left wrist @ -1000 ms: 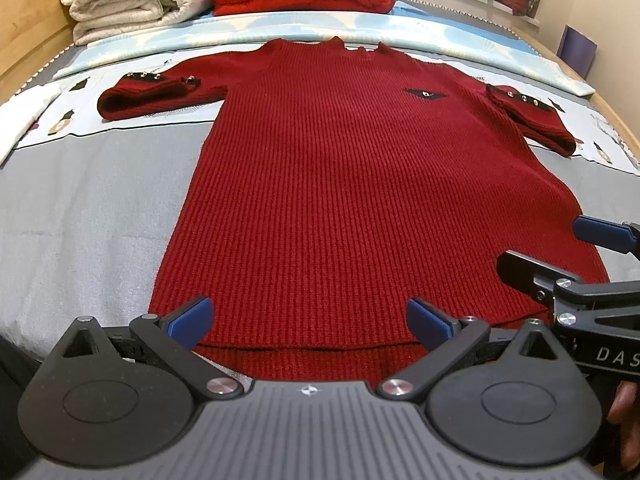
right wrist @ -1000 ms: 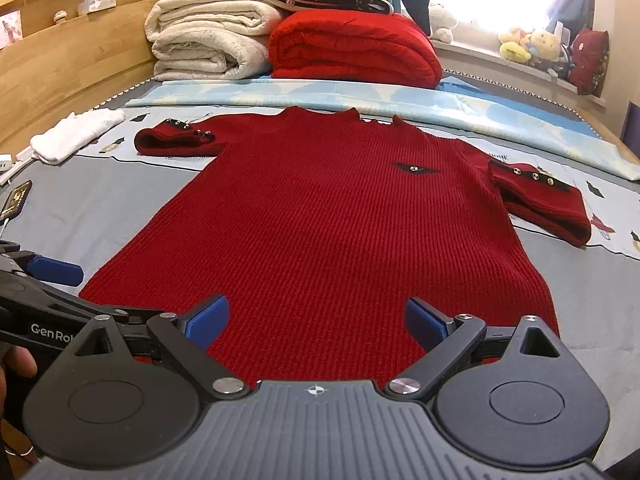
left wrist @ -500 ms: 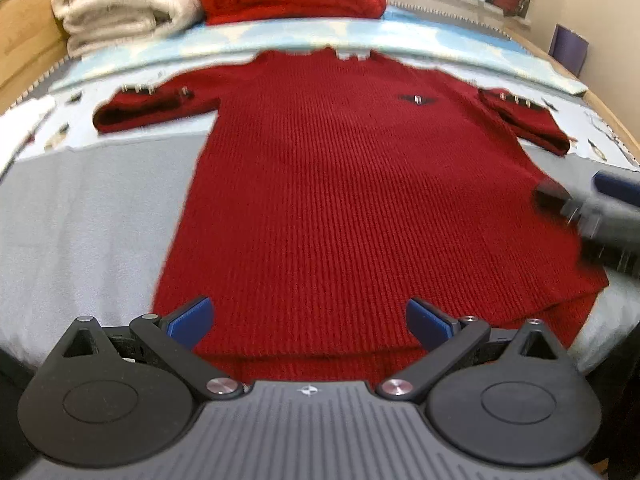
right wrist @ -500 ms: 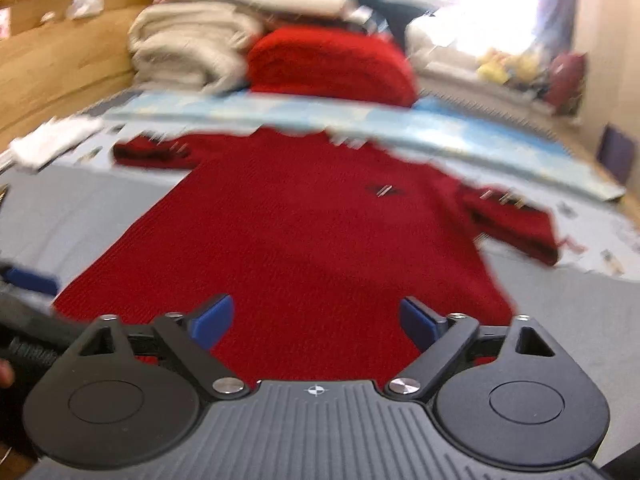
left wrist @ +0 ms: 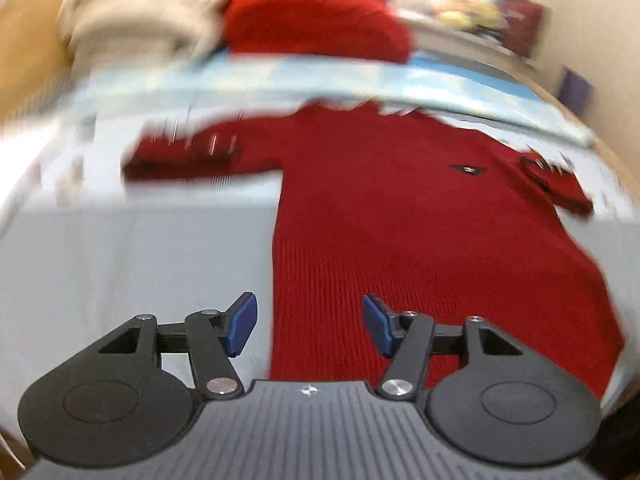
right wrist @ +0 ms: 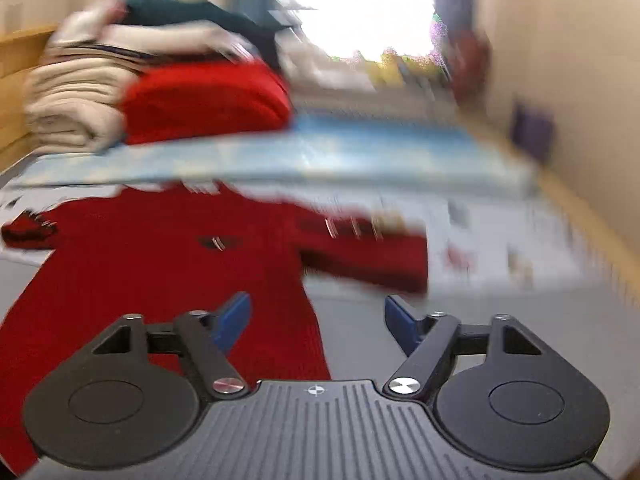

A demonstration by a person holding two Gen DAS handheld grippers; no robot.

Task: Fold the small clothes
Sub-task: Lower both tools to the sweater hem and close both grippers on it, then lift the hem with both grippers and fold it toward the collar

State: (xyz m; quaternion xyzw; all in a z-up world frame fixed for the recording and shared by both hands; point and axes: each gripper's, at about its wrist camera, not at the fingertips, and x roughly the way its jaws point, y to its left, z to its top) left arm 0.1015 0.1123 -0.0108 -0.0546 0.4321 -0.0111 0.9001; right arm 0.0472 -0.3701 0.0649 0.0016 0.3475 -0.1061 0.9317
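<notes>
I see the dark red ribbed knit sweater lying flat on the grey bedsheet. My left gripper hangs over its left edge, my right gripper over its right edge; both jaws have just been closing, part open, gripping nothing.

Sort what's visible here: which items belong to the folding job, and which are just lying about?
Job: red knit sweater spread flat on the bed; left gripper and right gripper, both open.

Lying about: folded red blanket, cream bedding stack, blue sheet, blurred windowsill toys.
</notes>
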